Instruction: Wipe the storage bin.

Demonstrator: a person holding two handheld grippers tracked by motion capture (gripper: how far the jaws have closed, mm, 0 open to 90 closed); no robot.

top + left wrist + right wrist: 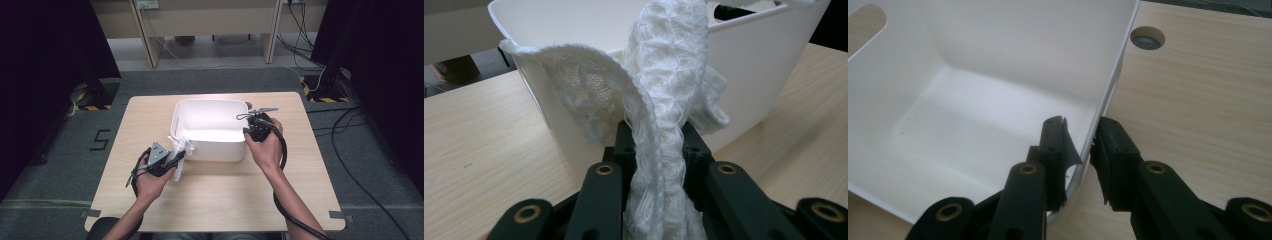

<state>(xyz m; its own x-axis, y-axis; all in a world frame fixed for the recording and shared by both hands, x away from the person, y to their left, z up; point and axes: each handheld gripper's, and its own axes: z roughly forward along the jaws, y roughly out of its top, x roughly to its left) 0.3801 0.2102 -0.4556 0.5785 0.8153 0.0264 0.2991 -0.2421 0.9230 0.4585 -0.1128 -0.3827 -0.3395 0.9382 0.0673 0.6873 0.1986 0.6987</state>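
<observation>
White knitted cloth (659, 115) was the thing in hand, pinched between the pressed-together jaws of the left gripper (172, 161) at the near-left corner of the white tub (212, 150). In the high view the cloth (180, 147) rose from the jaws and lay against the tub's outer wall, its top reaching about to the rim, with none of it yet inside. The left gripper view showed the same from close up: the cloth's long axis ran straight up and away from the jaws, one flap curling over to the left, and the tub's wall (764, 65) stood just behind it. So the opening lay forward and to the right of the left gripper, and the cloth had to clear the rim in that direction before it could go in.

Farther right, the tub sat near the middle of the wooden table (150, 115), its inside bare. On its right side the right gripper (255, 132) straddled the rim. In the right gripper view one jaw stood inside the tub and the other outside, the thin wall (1108, 95) between them; the pads looked close on it, probably clamping it to steady the tub, though a slight gap at the outer pad left this uncertain.

The left hand (150, 182) was plainly the nearer to the cloth.
</observation>
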